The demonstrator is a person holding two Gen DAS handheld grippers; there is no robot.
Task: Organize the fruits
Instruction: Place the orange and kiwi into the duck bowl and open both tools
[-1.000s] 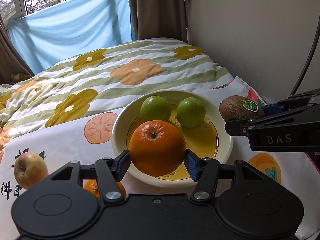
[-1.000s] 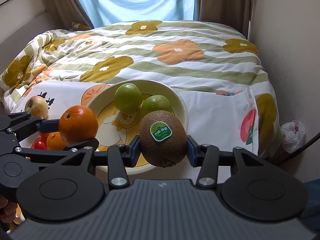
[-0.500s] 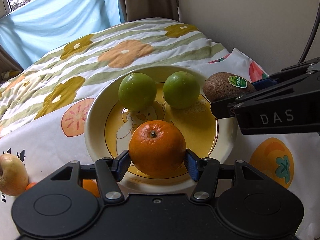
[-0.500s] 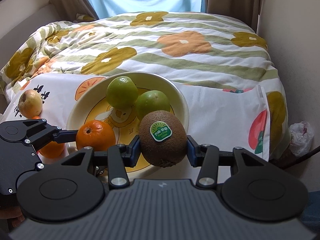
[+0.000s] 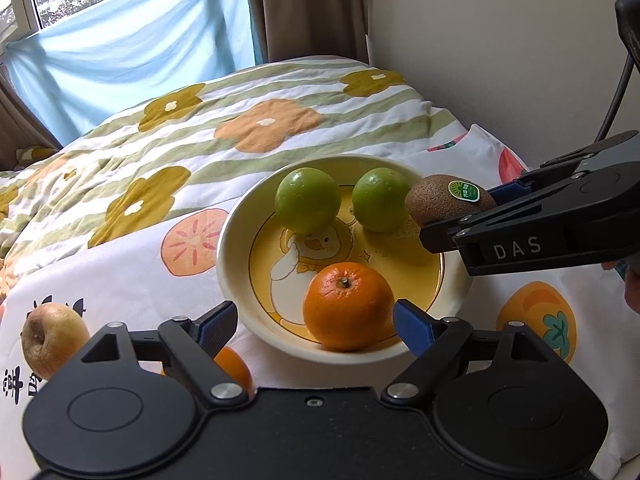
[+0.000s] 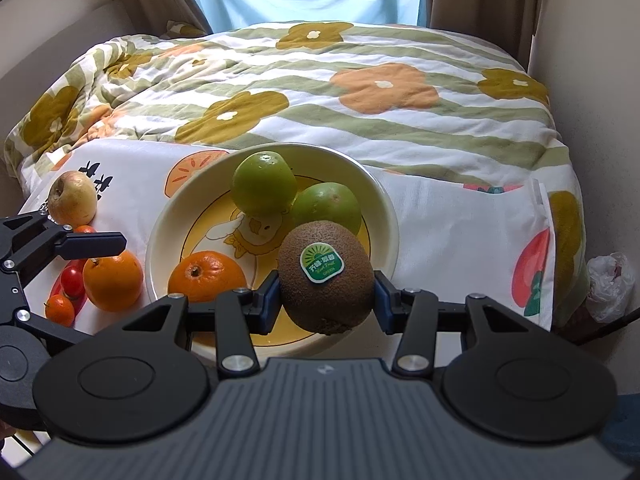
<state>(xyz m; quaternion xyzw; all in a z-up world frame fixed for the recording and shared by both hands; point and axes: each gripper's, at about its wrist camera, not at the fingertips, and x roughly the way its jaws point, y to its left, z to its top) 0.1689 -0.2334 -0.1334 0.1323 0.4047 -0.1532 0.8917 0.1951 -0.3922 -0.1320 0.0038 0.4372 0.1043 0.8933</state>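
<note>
A cream bowl point(image 5: 236, 280) point(image 6: 160, 236) with a yellow duck picture holds two green fruits point(image 5: 307, 200) point(image 6: 264, 184) and an orange point(image 5: 347, 306) point(image 6: 206, 282). My left gripper point(image 5: 316, 326) is open, its blue pads apart on either side of the orange at the bowl's near rim. My right gripper point(image 6: 326, 298) is shut on a brown kiwi point(image 6: 326, 276) with a green sticker, held over the bowl's right rim; the kiwi also shows in the left wrist view point(image 5: 448, 204).
Left of the bowl on the white fruit-print cloth lie a yellowish apple point(image 6: 72, 199) point(image 5: 52, 338), another orange point(image 6: 113, 280), a cherry tomato point(image 6: 72, 280) and a small mandarin point(image 6: 60, 310). A flowered quilt point(image 6: 320, 80) lies behind. A wall point(image 5: 500, 40) stands right.
My left gripper has opened and let go of the orange, which now rests in the bowl, and has drawn back a little. The right gripper with the kiwi has moved closer over the bowl.
</note>
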